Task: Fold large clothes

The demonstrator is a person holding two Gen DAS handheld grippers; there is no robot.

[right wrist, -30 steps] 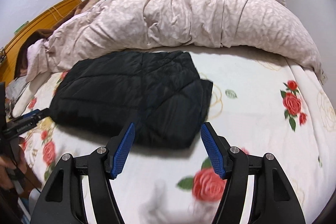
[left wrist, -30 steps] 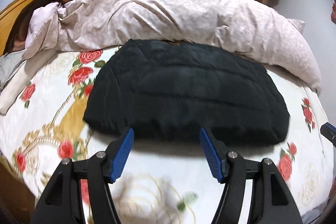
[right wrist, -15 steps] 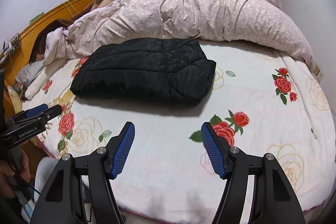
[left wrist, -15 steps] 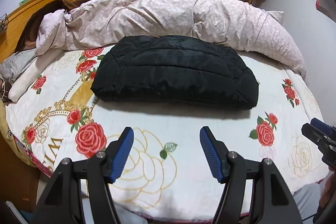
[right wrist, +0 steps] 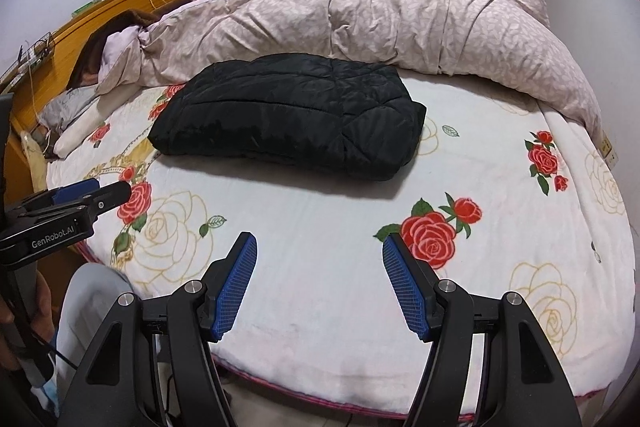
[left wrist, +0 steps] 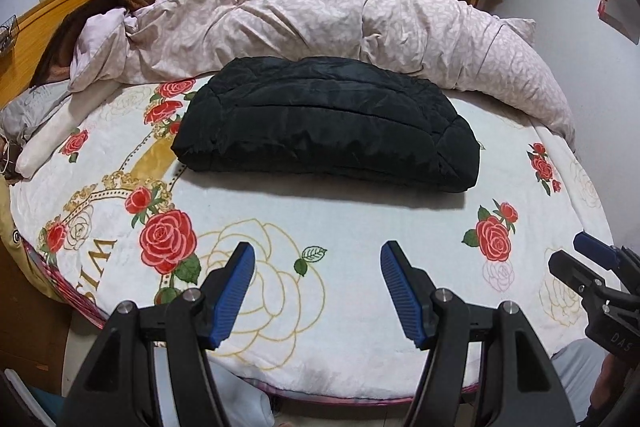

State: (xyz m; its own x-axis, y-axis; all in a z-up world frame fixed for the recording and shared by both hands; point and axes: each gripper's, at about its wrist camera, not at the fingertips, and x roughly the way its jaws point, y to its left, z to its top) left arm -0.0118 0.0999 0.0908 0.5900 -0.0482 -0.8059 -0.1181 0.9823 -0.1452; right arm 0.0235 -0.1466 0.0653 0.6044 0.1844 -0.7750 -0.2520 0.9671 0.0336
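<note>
Both tongs, left (left wrist: 316, 287) and right (right wrist: 318, 283), level, spread wide, empty; folded black quilted jacket (left wrist: 328, 125) at 12 o'clock on bed (left wrist: 360, 227).

Soft, even indoor light is falling from above, and both my views are staying sharp with no motion blur. The folded black jacket (left wrist: 328, 123) is casting a soft shadow toward me onto the rose-print blanket (left wrist: 360, 227); its dark fabric is swallowing detail apart from faint sheen. The fisheye lens is bending the bed's edges and blackening the corners.
</note>
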